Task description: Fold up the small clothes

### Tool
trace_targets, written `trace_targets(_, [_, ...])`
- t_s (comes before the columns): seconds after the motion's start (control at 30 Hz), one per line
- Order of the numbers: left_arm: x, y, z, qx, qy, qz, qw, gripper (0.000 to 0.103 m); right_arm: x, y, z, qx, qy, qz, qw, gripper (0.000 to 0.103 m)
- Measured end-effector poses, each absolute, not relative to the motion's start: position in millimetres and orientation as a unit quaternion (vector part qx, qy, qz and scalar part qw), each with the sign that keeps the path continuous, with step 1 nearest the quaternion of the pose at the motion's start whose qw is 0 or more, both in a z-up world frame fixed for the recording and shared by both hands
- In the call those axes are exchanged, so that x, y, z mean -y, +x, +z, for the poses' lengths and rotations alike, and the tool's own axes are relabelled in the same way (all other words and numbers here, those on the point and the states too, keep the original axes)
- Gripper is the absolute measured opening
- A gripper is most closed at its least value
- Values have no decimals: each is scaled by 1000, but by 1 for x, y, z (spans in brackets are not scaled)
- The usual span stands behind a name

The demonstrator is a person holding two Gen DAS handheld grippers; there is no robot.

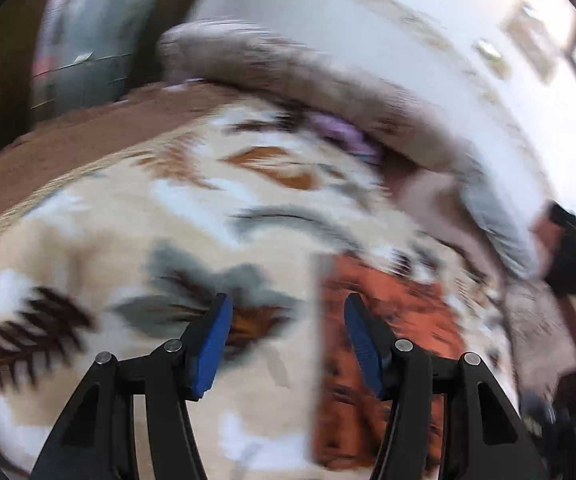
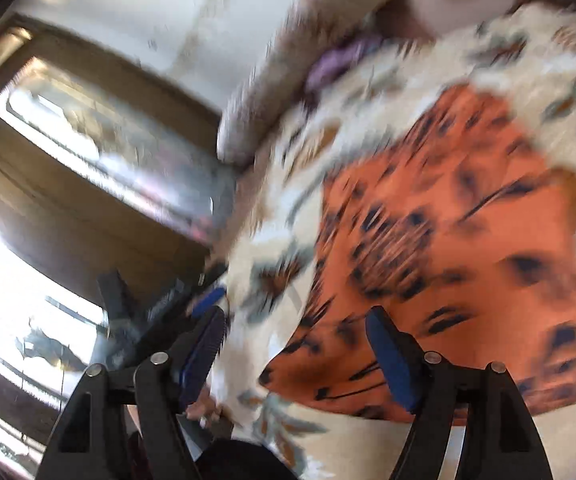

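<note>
An orange garment with dark leaf print (image 2: 447,232) lies flat on a cream floral blanket (image 2: 272,280). In the left wrist view the garment (image 1: 383,344) lies to the right, blurred, on the blanket (image 1: 128,224). My left gripper (image 1: 288,344) is open and empty above the blanket, with its right finger over the garment's left edge. My right gripper (image 2: 295,352) is open and empty above the garment's near left corner. Both views are motion-blurred.
A grey-brown bolster pillow (image 1: 327,88) lies along the far edge of the bed, with a purple cloth (image 1: 347,136) tucked beside it. A wooden-framed window (image 2: 100,136) is at left in the right wrist view. A white wall (image 1: 407,20) is behind the pillow.
</note>
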State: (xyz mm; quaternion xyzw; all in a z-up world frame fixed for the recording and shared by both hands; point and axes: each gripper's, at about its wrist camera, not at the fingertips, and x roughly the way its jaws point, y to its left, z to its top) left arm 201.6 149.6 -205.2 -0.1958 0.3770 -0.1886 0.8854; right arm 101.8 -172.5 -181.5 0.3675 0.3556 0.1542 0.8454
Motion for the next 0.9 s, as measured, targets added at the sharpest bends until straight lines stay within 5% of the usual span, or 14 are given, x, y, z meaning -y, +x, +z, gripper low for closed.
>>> trace_targets(0.07, [-125,190,-197,-371,-176,-248,877,59,197,92,-181,-352,360,112,857,71])
trace_targets(0.13, [-98,174,-193,-372,-156,-313,860,60,216,87,-191,-363,374,95,848,46])
trace_targets(0.27, [-46,147,-201,-405,-72,-345,844,60,216,82,-234,-426,366,74,824,37])
trace_targets(0.4, [-24,158,-244,-474,40,-250,843,61,207,84,-244,-450,343,81,821,37])
trace_targets(0.67, [-45,186,-251,-501,-28,-241,831,66,218,178,-192,-420,313,66,849,40])
trace_targets(0.9, [-36,203,-257,-479,-3,-224,849,66,223,296,-263,-508,271,-14,817,39])
